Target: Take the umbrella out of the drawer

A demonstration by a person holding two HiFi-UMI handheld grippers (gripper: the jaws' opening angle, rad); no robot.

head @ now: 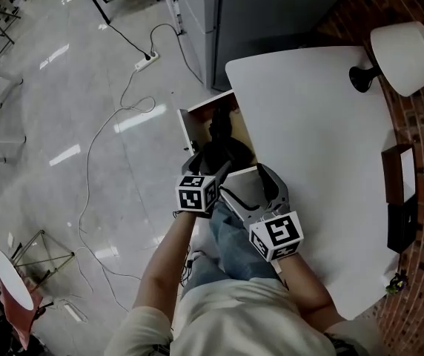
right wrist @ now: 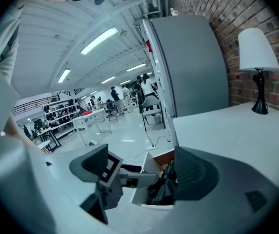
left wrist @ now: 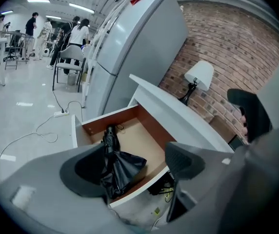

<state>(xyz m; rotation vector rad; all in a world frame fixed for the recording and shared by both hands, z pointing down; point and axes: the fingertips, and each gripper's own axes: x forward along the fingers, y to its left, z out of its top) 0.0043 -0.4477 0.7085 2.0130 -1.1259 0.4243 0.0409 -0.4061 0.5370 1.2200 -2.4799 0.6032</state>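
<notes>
A black folded umbrella [head: 223, 133] lies in the open drawer [head: 186, 130] at the white table's left side, its loose canopy bunched at the near end [left wrist: 114, 164]. My left gripper [head: 210, 163] hovers over the drawer's near end, jaws open [left wrist: 134, 165], the umbrella just beyond and below them, the pads not pressing on it. My right gripper [head: 253, 182] is beside it over the table's edge, open and empty [right wrist: 144, 172]. Its view shows the left gripper [right wrist: 125, 173] above the drawer [right wrist: 147, 177] and the umbrella [right wrist: 161, 191].
The white table [head: 316, 162] carries a lamp [head: 405, 54] at the far corner and a dark box [head: 399, 173] by the brick wall. A grey fridge [head: 271, 13] stands behind. Cables [head: 108, 132] and a power strip [head: 147, 61] lie on the floor. People stand far off [left wrist: 78, 33].
</notes>
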